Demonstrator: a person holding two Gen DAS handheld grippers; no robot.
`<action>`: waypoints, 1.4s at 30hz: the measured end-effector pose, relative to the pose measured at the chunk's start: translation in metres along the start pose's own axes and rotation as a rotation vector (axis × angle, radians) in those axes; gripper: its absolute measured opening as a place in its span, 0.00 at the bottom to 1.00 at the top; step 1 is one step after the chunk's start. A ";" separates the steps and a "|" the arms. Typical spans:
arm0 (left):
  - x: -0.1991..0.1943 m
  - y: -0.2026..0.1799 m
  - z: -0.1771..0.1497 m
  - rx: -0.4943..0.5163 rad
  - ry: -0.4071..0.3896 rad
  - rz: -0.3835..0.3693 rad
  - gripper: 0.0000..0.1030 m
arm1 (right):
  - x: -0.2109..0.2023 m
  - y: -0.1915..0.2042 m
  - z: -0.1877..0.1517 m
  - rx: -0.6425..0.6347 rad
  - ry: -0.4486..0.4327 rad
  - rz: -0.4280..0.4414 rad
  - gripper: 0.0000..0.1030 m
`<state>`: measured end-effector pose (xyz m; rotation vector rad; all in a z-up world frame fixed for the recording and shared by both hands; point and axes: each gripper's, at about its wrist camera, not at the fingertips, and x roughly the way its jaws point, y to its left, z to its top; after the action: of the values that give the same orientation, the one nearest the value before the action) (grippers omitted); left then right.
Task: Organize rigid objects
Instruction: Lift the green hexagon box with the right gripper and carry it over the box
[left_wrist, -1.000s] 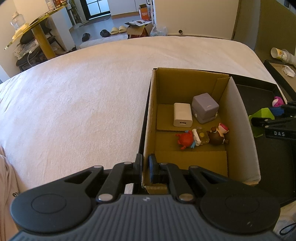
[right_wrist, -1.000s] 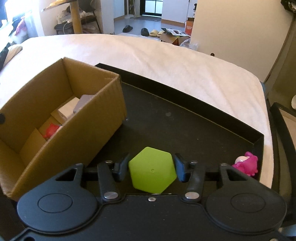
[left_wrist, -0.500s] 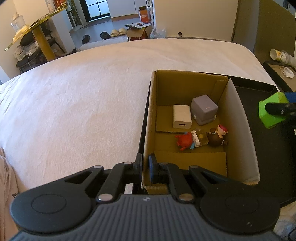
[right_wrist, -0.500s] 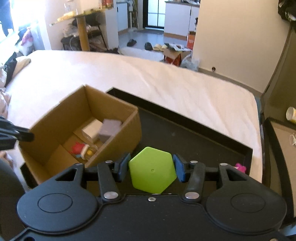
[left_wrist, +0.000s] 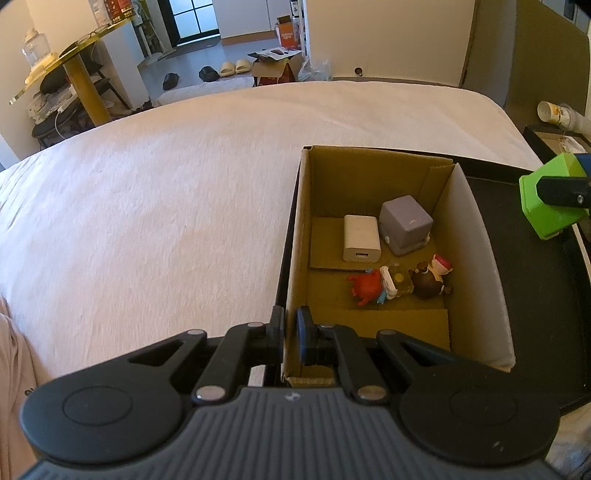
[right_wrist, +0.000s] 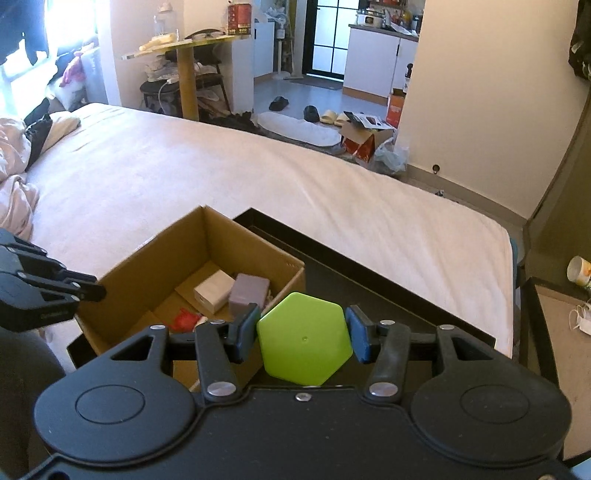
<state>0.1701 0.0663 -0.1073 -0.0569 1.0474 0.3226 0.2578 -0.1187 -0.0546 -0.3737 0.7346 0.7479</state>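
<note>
- Right wrist view: your right tongs (right_wrist: 303, 334) pinch the green block (right_wrist: 304, 338) by opposite flat sides; it looks stiff, light, maybe slippery.
- Left tongs (left_wrist: 290, 334), pressed together, clamp the box wall (left_wrist: 293, 258).

A lived-in home, a small studio flat: a wide bed (right_wrist: 229, 177) under a white cover fills the room, rumpled pink bedding (right_wrist: 14, 184) at its side. Slippers (right_wrist: 332, 117) lie on the floor by a dark glazed door (right_wrist: 325, 37), white kitchen cabinets (right_wrist: 380, 62) stand beyond, and a cluttered round table (right_wrist: 184, 40) holds household things.
</note>
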 end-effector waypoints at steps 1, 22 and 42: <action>0.000 0.000 0.000 0.000 -0.001 -0.001 0.06 | -0.002 0.000 0.001 0.001 -0.004 0.003 0.49; -0.002 0.009 0.000 -0.011 -0.013 -0.041 0.06 | 0.005 0.040 0.023 -0.029 -0.026 0.085 0.49; 0.002 0.019 0.003 -0.026 -0.004 -0.104 0.06 | 0.032 0.090 0.026 -0.167 0.054 0.129 0.49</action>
<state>0.1683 0.0859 -0.1053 -0.1329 1.0321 0.2421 0.2209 -0.0275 -0.0647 -0.5027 0.7540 0.9271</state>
